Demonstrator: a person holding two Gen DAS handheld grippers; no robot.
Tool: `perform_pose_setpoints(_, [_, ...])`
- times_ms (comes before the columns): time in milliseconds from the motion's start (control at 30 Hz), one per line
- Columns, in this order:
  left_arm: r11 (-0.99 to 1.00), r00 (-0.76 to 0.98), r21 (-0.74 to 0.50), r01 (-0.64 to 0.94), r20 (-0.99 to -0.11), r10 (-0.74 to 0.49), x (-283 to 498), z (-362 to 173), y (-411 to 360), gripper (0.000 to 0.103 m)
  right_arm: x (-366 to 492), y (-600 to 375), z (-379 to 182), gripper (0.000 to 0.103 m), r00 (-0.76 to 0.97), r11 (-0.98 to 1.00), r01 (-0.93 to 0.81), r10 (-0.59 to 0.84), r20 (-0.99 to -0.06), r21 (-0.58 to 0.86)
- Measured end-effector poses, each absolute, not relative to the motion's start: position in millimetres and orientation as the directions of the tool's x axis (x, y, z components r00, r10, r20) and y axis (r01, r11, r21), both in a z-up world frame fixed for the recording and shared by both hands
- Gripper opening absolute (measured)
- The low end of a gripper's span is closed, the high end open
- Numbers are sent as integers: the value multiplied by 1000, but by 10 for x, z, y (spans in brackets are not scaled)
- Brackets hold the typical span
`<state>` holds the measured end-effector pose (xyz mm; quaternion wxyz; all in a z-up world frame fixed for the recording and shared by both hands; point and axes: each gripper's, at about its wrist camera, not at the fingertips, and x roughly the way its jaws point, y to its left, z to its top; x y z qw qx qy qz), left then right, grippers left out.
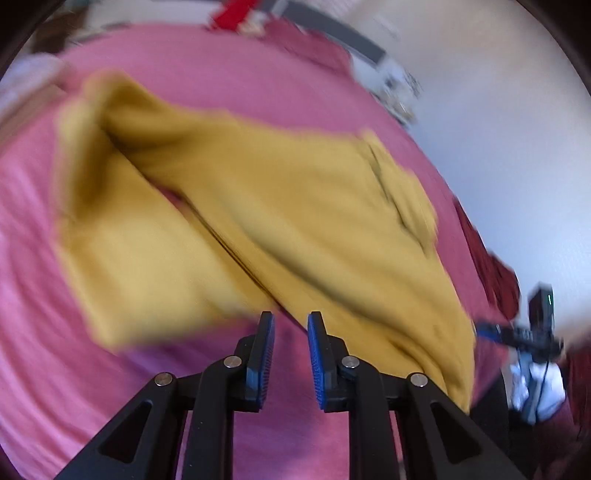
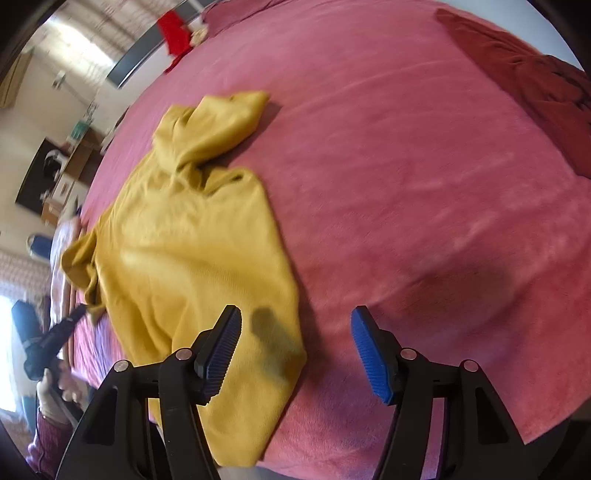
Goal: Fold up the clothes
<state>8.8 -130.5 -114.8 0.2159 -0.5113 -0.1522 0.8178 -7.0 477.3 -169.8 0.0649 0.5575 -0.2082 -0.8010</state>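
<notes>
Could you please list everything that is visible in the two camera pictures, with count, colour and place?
yellow garment: one, mustard yellow, spread partly crumpled on the bed cover, no gripper holding it.
bed cover: one, pink, under the garment, filling most of both views.
dark red cloth: one, dark red, at the far right edge of the bed cover.
red item: one, bright red, beyond the far end of the bed; too blurred to name.
left hand-held gripper: one, black with blue pads, jaws narrowly apart, empty, near the garment edge.
right hand-held gripper: one, black with blue pads, jaws wide open over the garment corner.
</notes>
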Motion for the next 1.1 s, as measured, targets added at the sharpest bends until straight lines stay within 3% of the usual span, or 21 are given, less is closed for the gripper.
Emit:
perform_pose_setpoints(133, [-822,-331,-543,-171,-754,567,95,-1383,-1012,18,33,4574,-1850,66,-323,-889,-64,-411,-853,453])
perform_pose_setpoints(367, [-652,-316,-756,-61,-605,731,132,-1524,-1080,17,98,4470,-1916,76,-311,-866,-31,-467,-828,500])
perform_pose_setpoints(500, [-685,-368,-715,-143,-604,707,253,-1367,-1073,22,112,4588,-1888,76,-324,-844,-54,-490,-809,533])
perform_pose_setpoints(633, [-681,-341,-727,-89,-620,706,166,-1525,-948,22,67,4484,-1933,76,-303,-859,-16,-484,-821,512])
perform_pose_setpoints(700, [-692,-344,-719,-67,-634,693,99,-1625,-878,22,29,4417,-1946,84,-302,-861,-7,-483,-822,509])
perform_pose_setpoints(833, [-719,-392,-695,-15,-658,643,239,-1546,-912,19,6,4315,-1945,86,-296,-876,7,-462,-836,482])
perform_pose_setpoints(1000, [-825,-405,-562,-54,-743,533,480,-1421,-962,20,68,4371,-1941,86,-299,-860,9,-490,-819,511])
perform_pose_setpoints(1100, [-790,-392,-610,-50,-716,578,420,-1477,-958,21,90,4412,-1958,86,-305,-845,2,-510,-804,535])
